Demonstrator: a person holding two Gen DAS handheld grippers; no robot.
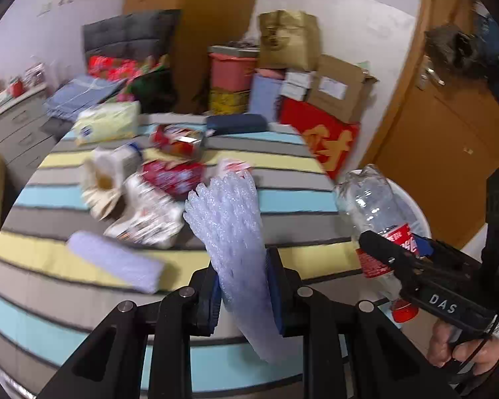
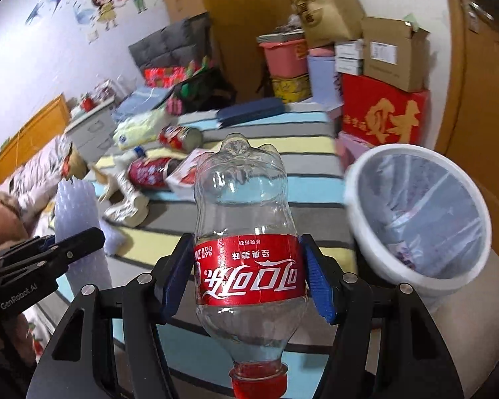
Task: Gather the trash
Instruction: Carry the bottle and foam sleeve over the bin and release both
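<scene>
My left gripper (image 1: 244, 286) is shut on a white foam net sleeve (image 1: 231, 226), held above the striped bed; the sleeve also shows in the right wrist view (image 2: 78, 212). My right gripper (image 2: 249, 282) is shut on an empty clear Coca-Cola bottle (image 2: 246, 219), cap end toward the camera; the bottle also shows in the left wrist view (image 1: 371, 212). A white trash bin (image 2: 415, 212) with a plastic liner stands at the bed's right edge, just right of the bottle. Red cans (image 2: 149, 171) and crumpled wrappers (image 1: 146, 212) lie on the bed.
The striped bed cover (image 1: 282, 196) carries a yellow tissue pack (image 1: 108, 123), a dark blue case (image 1: 238, 123) and a lilac cloth (image 1: 116, 261). Stacked boxes (image 2: 382, 113) and a pink bin (image 2: 284, 56) stand behind. A wooden door (image 1: 442, 133) is at right.
</scene>
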